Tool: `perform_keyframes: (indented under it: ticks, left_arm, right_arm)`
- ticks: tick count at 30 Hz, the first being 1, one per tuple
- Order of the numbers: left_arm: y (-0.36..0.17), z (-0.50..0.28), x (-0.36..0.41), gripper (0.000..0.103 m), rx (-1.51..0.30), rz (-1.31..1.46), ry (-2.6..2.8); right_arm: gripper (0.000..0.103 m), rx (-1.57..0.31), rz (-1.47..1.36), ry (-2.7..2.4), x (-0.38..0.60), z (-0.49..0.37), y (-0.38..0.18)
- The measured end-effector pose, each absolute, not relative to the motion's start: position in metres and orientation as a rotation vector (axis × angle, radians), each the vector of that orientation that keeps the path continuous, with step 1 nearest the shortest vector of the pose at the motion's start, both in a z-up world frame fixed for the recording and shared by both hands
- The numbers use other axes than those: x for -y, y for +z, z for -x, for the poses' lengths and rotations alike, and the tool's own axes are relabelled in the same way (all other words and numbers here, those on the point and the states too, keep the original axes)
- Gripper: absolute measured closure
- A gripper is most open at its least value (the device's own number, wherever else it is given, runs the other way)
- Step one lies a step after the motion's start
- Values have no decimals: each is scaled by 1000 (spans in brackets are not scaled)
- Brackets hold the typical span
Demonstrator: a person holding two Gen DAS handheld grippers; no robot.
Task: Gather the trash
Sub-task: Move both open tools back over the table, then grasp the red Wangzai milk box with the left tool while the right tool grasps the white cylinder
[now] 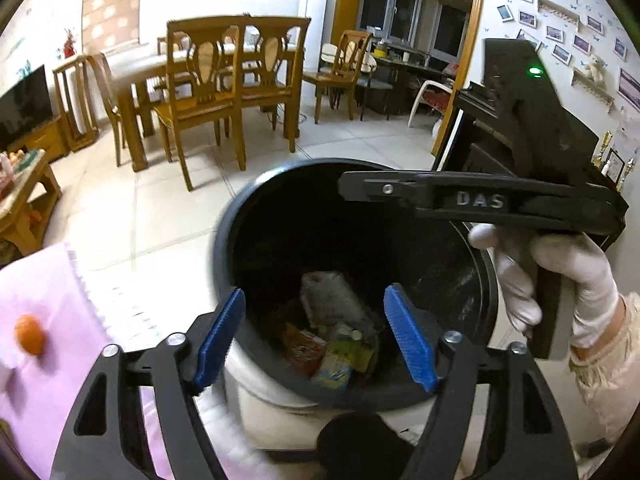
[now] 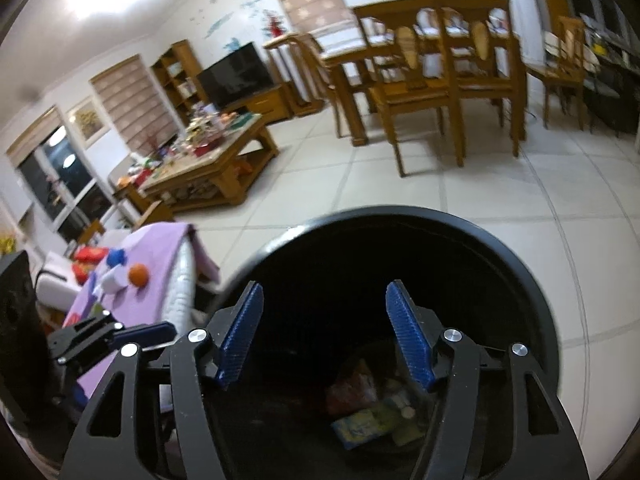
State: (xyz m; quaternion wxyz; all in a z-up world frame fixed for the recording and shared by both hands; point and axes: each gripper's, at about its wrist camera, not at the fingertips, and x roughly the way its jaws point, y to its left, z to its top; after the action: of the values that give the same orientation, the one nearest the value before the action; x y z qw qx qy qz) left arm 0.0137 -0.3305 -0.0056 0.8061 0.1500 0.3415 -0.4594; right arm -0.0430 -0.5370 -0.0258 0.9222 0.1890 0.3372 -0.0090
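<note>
Trash [image 1: 328, 344] lies at the bottom of the black bin [image 1: 224, 240], low and centre in both wrist views: crumpled wrappers and a small carton. The left gripper [image 1: 316, 336] hangs over the bin mouth with its blue pads spread and nothing between them; the right gripper [image 2: 326, 334] is likewise spread and empty above the opening. Judging by this, a drop is finishing. Done well, both grippers should lift clear of the rim before swinging toward the purple cloth [image 2: 160, 252] at left, where an orange [image 2: 138, 274] and other bits wait.
</note>
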Motion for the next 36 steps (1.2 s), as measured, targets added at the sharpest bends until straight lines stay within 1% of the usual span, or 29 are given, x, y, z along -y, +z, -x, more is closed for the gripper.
perform_keyframes:
  ticks: [1, 2, 3, 8, 10, 11, 14, 22, 26, 32, 36]
  left_arm:
    - [-3, -13, 321, 20, -716, -320, -973]
    - [0, -12, 311, 20, -704, -318, -962]
    - [3, -12, 299, 20, -700, -314, -955]
    - [12, -20, 226, 20, -688, -301, -847]
    - [14, -27, 189, 20, -688, -288, -780]
    - [14, -30, 176, 20, -691, -284, -757]
    - [13, -41, 124, 20, -703, -257, -648]
    - [4, -59, 27, 20, -719, -259, -430]
    - [-1, -67, -21, 20, -718, -262, -352]
    - [-14, -81, -61, 20, -769, -257, -331]
    - [-23, -84, -64, 20, -807, -279, -363]
  right_arm:
    - [37, -691, -373, 6, 525, 39, -22]
    - [34, -689, -360, 31, 513, 34, -18]
    - [32, -687, -350, 53, 501, 28, -15]
    - [32, -692, -293, 177, 434, 1, 0]
    - [30, -695, -264, 227, 403, -10, 5]
    - [28, -698, -247, 253, 385, -16, 7]
    - [27, -705, -207, 317, 338, -31, 13]
    - [27, -757, -130, 425, 228, -74, 7]
    - [22, -798, -79, 416, 185, -104, 0]
    - [22, -861, -15, 366, 143, -148, -22]
    - [22, -896, 9, 316, 129, -171, -36]
